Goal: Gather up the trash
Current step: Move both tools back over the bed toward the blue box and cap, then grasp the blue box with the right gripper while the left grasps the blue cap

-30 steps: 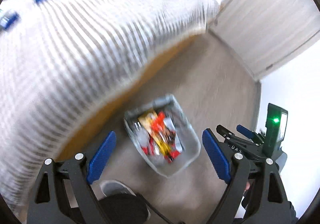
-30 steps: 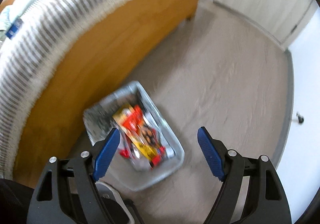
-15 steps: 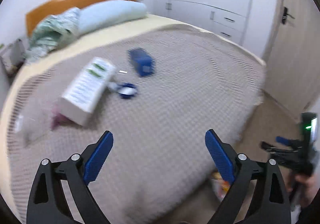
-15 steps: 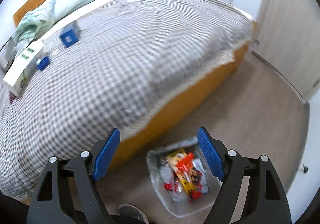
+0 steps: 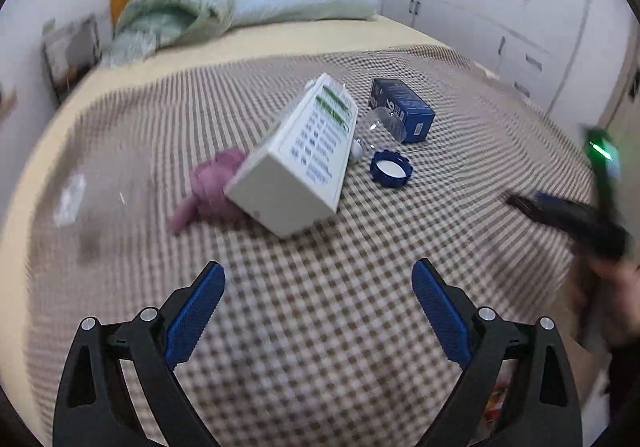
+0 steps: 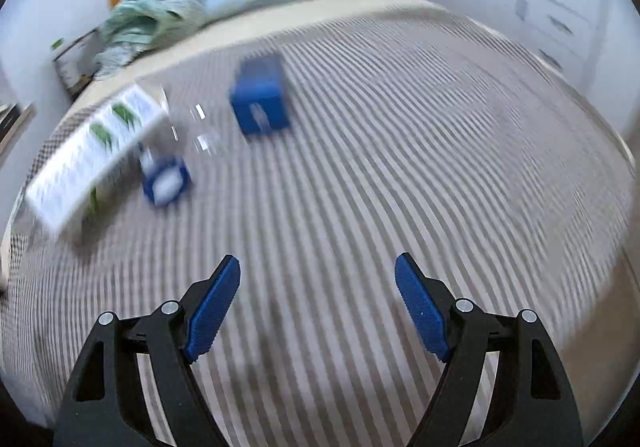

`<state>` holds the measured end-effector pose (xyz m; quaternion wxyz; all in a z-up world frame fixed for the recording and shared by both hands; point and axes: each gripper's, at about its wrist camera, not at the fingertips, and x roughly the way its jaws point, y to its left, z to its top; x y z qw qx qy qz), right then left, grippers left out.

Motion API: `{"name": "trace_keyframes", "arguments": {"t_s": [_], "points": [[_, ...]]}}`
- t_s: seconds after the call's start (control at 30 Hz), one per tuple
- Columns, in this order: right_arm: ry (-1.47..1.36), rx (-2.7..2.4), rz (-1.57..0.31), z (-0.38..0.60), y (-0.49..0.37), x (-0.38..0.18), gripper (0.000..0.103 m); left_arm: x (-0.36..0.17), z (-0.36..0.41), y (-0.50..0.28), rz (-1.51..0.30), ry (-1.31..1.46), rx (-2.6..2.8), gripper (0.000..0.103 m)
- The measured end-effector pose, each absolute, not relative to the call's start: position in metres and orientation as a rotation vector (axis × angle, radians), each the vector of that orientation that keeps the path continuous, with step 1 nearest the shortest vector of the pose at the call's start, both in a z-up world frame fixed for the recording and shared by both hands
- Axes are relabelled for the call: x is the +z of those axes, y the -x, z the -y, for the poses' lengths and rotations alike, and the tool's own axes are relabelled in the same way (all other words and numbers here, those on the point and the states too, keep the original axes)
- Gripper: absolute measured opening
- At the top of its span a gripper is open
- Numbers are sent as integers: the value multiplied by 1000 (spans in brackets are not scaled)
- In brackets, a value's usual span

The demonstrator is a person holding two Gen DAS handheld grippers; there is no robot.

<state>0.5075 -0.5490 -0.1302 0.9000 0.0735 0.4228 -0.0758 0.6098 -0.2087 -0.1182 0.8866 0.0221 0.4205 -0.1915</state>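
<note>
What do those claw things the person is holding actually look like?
Each claw, left claw and right claw, is a black plastic frame with triangular cutouts and silver bolts, tipped by two ribbed blue pads. No cables or sleeves show.

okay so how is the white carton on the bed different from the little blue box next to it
The white carton is long and much larger; the blue box is short and compact. The carton is white with green and blue print; the box is dark blue with white marks. The carton lies nearer the left tool, with a purple crumpled thing against its near end; the box lies farther back, beyond the blue cap. Both lie on the checked blanket, ungripped.
</note>
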Motion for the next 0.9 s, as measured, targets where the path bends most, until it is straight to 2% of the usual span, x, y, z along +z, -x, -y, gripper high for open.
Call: {"name": "trace_keyframes", "arguments": {"t_s": [0.2, 0.37, 0.4, 0.43, 0.5, 0.53, 0.6, 0.67, 0.73, 0.8, 0.9], "points": [[-139, -145, -904, 545, -651, -133, 76, -147, 212, -606, -1001, 191, -382, 92], [-224, -108, -925, 552, -697, -141, 76, -164, 255, -609, -1039, 193, -411, 92], [-251, -93, -934, 555, -698, -142, 73, -163, 268, -613, -1028, 175, -419, 92], [-265, -74, -930, 557, -699, -142, 55, -162, 276, -616, -1021, 167, -431, 92], [-258, -45, -896, 560, -690, -135, 35, -162, 301, -630, -1018, 137, -453, 92], [-245, -46, -893, 561, -686, -132, 28, -164, 314, -642, -1029, 107, -435, 88], [-206, -49, -907, 565, -677, -129, 27, -164, 335, -664, -1016, 63, -403, 87], [-231, -22, -935, 574, -672, -127, 32, -167, 352, -690, -986, -6, -323, 86], [-291, -1, -928, 583, -671, -123, 87, -175, 366, -713, -1003, -46, -288, 86], [-336, -8, -872, 587, -665, -119, 89, -181, 373, -728, -998, -79, -236, 85], [-330, -5, -890, 576, -677, -123, 89, -196, 384, -738, -1019, -189, -212, 85]]}}
